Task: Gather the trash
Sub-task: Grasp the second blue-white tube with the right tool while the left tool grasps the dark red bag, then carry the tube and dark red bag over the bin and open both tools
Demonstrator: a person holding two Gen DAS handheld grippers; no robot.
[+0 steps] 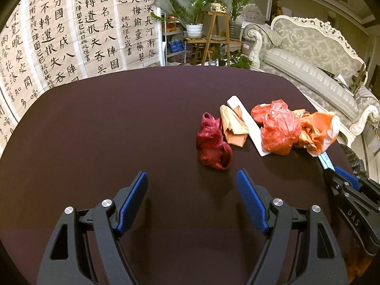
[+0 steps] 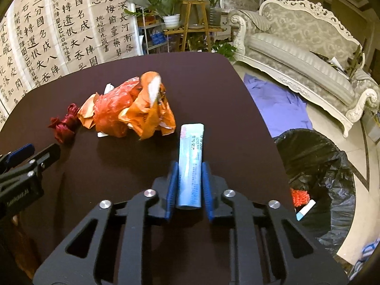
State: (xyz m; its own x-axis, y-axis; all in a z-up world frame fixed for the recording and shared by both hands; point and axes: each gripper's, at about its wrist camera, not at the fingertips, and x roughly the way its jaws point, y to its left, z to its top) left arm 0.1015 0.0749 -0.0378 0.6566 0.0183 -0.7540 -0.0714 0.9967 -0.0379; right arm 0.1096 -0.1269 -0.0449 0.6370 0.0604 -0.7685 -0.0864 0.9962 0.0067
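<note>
My right gripper (image 2: 190, 168) is shut on a light blue tube (image 2: 191, 156) and holds it over the dark table (image 2: 118, 178). It also shows in the left wrist view (image 1: 332, 166) at the right edge. My left gripper (image 1: 192, 180) is open and empty, just short of a crumpled dark red wrapper (image 1: 213, 142). Behind it lie a tan and orange paper (image 1: 234, 125), a white strip (image 1: 247, 123) and crumpled orange plastic bags (image 1: 285, 128). The same pile shows in the right wrist view (image 2: 128, 109).
A bin lined with a black bag (image 2: 320, 166) stands on the floor right of the table, with trash inside. A purple cloth (image 2: 277, 104) lies on the floor. A pale sofa (image 2: 296, 54) and plants (image 1: 201, 9) stand beyond.
</note>
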